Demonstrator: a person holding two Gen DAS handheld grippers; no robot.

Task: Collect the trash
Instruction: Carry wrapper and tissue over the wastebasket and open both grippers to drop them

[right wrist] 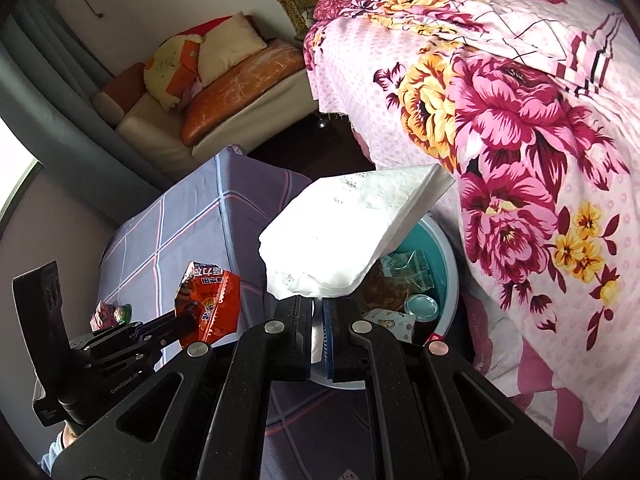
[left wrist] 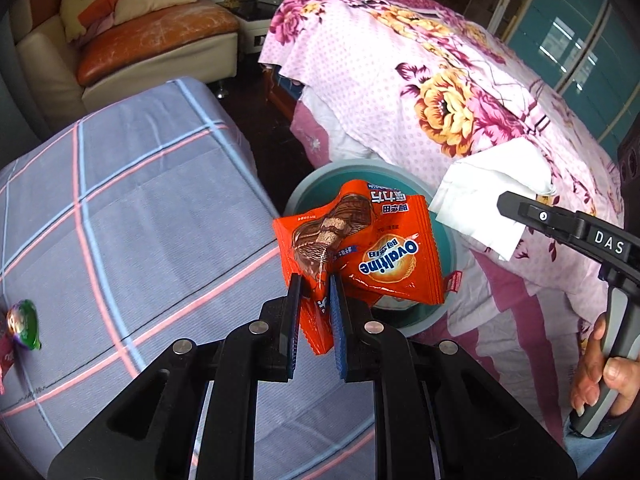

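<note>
- The left hand-held gripper (left wrist: pixel 316 280) is clamped on one lower corner of an orange snack wrapper (left wrist: pixel 360 240), so the rest of the pack hangs free in front of the jaws, ready to fall clear once let go.
- The wrapper hangs over the near rim of the teal bin (left wrist: pixel 444 240), which stands on the floor between the checked worktop (left wrist: pixel 140 208) and the floral bed (left wrist: pixel 420 80).
- The right hand-held gripper (right wrist: pixel 318 300) is pinched together on the edge of a white paper napkin (right wrist: pixel 352 232); the sheet fans out beyond the tips and hides part of the bin's mouth.
- In the right wrist view the bin already holds trash: a crumpled greenish wrapper (right wrist: pixel 408 272), a round lid (right wrist: pixel 420 304) and a printed scrap (right wrist: pixel 390 320).
- Both pieces look brought to the bin together, probably to drop both in one visit.
- A small green and purple wrapper (left wrist: pixel 24 324) lies on the worktop, well apart from the bin, so the collecting seems unfinished.
</note>
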